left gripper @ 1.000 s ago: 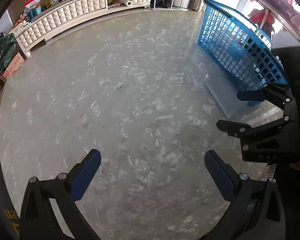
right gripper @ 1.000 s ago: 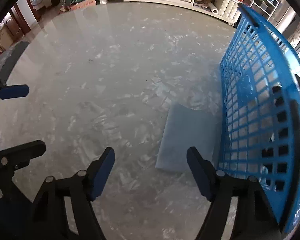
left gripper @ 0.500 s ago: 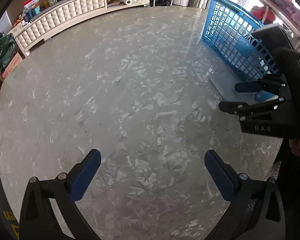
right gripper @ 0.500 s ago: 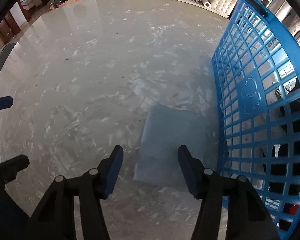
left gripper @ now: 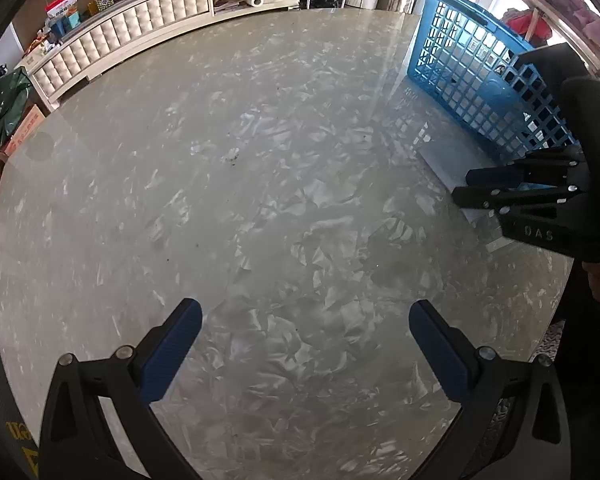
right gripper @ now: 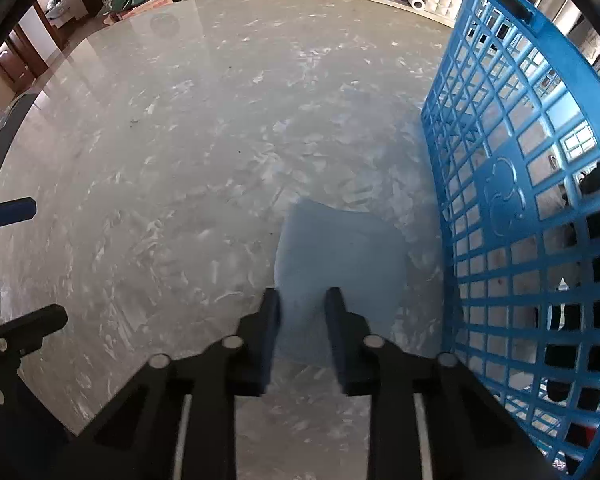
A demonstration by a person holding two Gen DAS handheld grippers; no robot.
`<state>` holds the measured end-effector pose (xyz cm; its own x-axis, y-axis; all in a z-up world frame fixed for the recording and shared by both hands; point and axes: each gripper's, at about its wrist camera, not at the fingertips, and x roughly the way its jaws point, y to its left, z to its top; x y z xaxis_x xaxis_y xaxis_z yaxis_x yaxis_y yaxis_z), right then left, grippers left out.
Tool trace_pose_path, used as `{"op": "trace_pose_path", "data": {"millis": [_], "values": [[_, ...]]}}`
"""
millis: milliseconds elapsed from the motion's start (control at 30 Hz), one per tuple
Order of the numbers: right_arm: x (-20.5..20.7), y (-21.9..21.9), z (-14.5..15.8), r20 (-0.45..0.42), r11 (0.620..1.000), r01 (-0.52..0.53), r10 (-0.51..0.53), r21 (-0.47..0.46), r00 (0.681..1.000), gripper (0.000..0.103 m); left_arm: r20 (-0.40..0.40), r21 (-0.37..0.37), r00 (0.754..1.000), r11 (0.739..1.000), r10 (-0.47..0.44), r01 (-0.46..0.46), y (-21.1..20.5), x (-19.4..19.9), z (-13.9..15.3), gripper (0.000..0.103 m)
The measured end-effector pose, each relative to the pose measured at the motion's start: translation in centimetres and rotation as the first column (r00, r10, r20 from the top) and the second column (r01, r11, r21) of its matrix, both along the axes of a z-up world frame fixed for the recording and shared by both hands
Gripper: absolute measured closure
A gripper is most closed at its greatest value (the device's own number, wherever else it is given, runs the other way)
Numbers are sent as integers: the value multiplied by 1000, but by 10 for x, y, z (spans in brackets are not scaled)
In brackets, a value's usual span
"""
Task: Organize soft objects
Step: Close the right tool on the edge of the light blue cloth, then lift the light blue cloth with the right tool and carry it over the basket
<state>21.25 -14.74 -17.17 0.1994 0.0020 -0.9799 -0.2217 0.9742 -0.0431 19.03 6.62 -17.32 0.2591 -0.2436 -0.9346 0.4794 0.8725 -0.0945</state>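
The right gripper (right gripper: 302,304), jaws just closing, straddles the pale cloth (right gripper: 340,248) (blue basket (right gripper: 512,184) just right); the left gripper (left gripper: 305,322) gapes released.

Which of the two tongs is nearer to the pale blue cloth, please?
Right. The right tongs sit directly over the pale blue cloth, jaws closing around its near edge. The left tongs hang over bare table, well off to its side.

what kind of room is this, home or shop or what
Most likely a lived-in home room, perhaps a dining or living area. A large round marble-look table fills the view, a long cream tufted cabinet cluttered with boxes and bags lines the wall, and a blue laundry-style basket stands on the table.
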Motion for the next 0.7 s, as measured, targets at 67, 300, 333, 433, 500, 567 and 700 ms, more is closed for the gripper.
{"op": "trace_pose_path", "data": {"millis": [67, 300, 333, 433, 500, 567, 700], "values": [[1, -2, 0, 4, 1000, -2, 3, -6, 1000, 91, -1, 1, 1000, 1000, -2, 2, 0, 0, -1, 0], [2, -7, 4, -2, 1000, 8, -8, 8, 1000, 99, 3, -2, 1000, 1000, 1, -1, 2, 1, 0, 0], [1, -7, 5, -2, 1000, 6, -6, 13, 1000, 99, 4, -3, 1000, 1000, 3, -3, 2, 1, 1, 0], [-2, -6, 16, 9, 1000, -3, 3, 26, 1000, 99, 7, -6, 1000, 1000, 14, -14, 4, 0, 6, 0], [-7, -5, 27, 25, 999, -11, 10, 33, 1000, 99, 9, -11, 1000, 1000, 21, -21, 5, -1, 11, 0], [-10, -4, 37, 39, 999, -24, 22, 43, 999, 99, 23, -12, 999, 1000, 25, -25, 3, -4, 19, 0], [-24, -7, 59, 70, 997, -45, 41, 59, 997, 99, 47, -38, 998, 998, 42, -40, 1, -13, 41, 0]]}}
